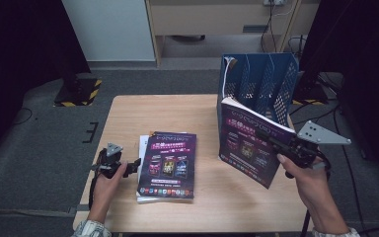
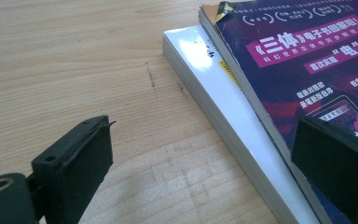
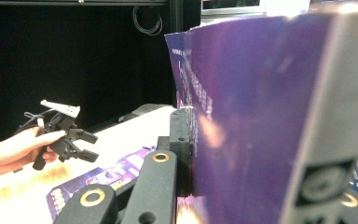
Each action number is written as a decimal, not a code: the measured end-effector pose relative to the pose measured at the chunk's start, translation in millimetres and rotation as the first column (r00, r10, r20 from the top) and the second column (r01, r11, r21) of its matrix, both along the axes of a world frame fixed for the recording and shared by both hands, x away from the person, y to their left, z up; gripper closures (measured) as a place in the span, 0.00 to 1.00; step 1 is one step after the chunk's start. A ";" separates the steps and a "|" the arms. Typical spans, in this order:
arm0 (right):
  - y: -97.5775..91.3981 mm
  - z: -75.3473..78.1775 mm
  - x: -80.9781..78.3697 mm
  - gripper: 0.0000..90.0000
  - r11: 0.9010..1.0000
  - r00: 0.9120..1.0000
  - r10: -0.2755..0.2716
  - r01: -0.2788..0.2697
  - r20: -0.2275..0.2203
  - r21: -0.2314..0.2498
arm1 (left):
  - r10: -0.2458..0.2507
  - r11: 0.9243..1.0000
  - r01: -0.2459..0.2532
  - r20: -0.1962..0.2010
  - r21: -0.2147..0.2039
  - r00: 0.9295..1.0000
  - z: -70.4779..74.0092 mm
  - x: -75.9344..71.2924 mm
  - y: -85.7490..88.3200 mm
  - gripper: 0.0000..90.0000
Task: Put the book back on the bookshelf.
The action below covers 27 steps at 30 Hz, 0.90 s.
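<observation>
Two grippers are at work over the table (image 1: 128, 108). Nearest, the left gripper (image 1: 128, 167) rests with fingers spread wide, empty, just beside the stacked books (image 1: 168, 165). Farther right, the right gripper (image 1: 276, 140) pinches a purple book (image 1: 244, 143), held tilted in the air before the blue file rack (image 1: 261, 81).

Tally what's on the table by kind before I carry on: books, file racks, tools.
Purple-cover books: 2, one held upright by the right tool at, one on top of the stack
White book: 1, under the stack
Blue file rack: 1
Tools: 2, with the left tool open beside the stack
Total: 6
</observation>
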State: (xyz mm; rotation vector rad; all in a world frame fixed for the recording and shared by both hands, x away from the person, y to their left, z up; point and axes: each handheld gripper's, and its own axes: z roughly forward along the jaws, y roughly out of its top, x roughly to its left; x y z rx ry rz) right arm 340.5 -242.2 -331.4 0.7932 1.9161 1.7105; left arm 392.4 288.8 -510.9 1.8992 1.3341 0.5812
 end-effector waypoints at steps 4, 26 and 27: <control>-5.1 2.3 -2.2 0.92 1.000 1.000 -0.012 0.012 0.005 0.004 | -0.001 1.000 0.001 0.000 0.002 1.000 0.1 -0.2 -0.2 0.06; -28.0 34.5 1.9 0.92 0.989 0.988 -0.147 0.147 0.036 0.022 | 0.001 1.000 -0.001 0.000 0.004 1.000 -0.1 -0.1 0.0 0.06; -28.4 36.1 3.2 0.92 0.988 0.987 -0.153 0.153 0.038 0.019 | 0.001 1.000 -0.001 0.000 0.005 1.000 -0.1 -0.1 -0.1 0.06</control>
